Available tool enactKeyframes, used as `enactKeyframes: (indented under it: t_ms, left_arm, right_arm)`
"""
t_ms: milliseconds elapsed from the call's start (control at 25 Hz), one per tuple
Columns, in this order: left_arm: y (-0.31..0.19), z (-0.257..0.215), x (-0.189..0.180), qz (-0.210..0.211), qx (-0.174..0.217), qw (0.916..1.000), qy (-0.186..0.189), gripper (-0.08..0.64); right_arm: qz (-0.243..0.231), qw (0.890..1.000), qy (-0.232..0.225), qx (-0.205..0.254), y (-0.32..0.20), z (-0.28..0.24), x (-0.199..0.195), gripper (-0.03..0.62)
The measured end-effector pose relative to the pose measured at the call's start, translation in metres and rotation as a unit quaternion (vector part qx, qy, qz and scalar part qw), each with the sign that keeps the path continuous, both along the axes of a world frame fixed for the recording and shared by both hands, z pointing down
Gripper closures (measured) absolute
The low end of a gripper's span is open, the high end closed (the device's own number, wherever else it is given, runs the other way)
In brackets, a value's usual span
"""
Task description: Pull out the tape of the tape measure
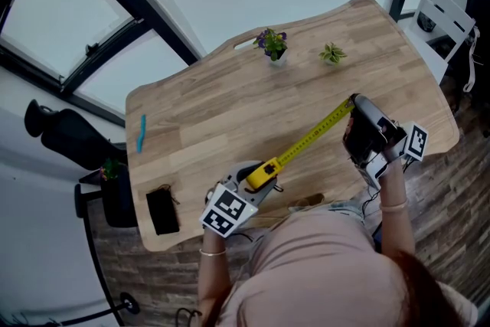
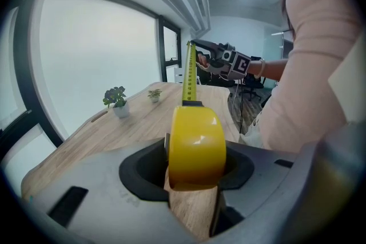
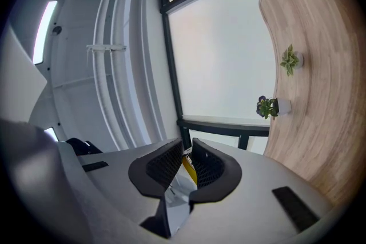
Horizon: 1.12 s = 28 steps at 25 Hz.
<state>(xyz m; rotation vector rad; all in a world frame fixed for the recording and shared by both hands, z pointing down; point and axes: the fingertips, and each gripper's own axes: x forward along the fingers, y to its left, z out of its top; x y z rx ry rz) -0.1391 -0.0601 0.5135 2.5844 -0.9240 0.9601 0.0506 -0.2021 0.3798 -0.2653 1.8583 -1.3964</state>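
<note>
The yellow tape measure case (image 1: 262,173) sits near the front edge of the wooden table (image 1: 230,111), and my left gripper (image 1: 256,181) is shut on it. In the left gripper view the case (image 2: 197,148) fills the gap between the jaws. The yellow tape (image 1: 314,137) runs out of the case diagonally to the right, above the table. My right gripper (image 1: 354,102) is shut on the tape's end, tilted upward. In the right gripper view a sliver of yellow tape (image 3: 189,170) shows between the nearly closed black pads (image 3: 166,166). The left gripper view shows the tape (image 2: 189,74) reaching the right gripper (image 2: 200,57).
Two small potted plants (image 1: 272,44) (image 1: 332,53) stand at the far side of the table. A blue pen-like object (image 1: 141,132) and a black flat item (image 1: 162,210) lie at the left end. A white chair (image 1: 444,11) stands off the right end.
</note>
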Motion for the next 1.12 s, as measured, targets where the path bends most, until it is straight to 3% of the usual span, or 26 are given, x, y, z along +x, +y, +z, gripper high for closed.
enactKeyframes:
  t_ms: [1120]
  left_arm:
    - [0.002,0.007,0.001,0.003,-0.007,0.9998,-0.02,0.393]
  right_arm:
    - [0.041,0.999,-0.017,0.01,-0.01,-0.008,0.035,0.546]
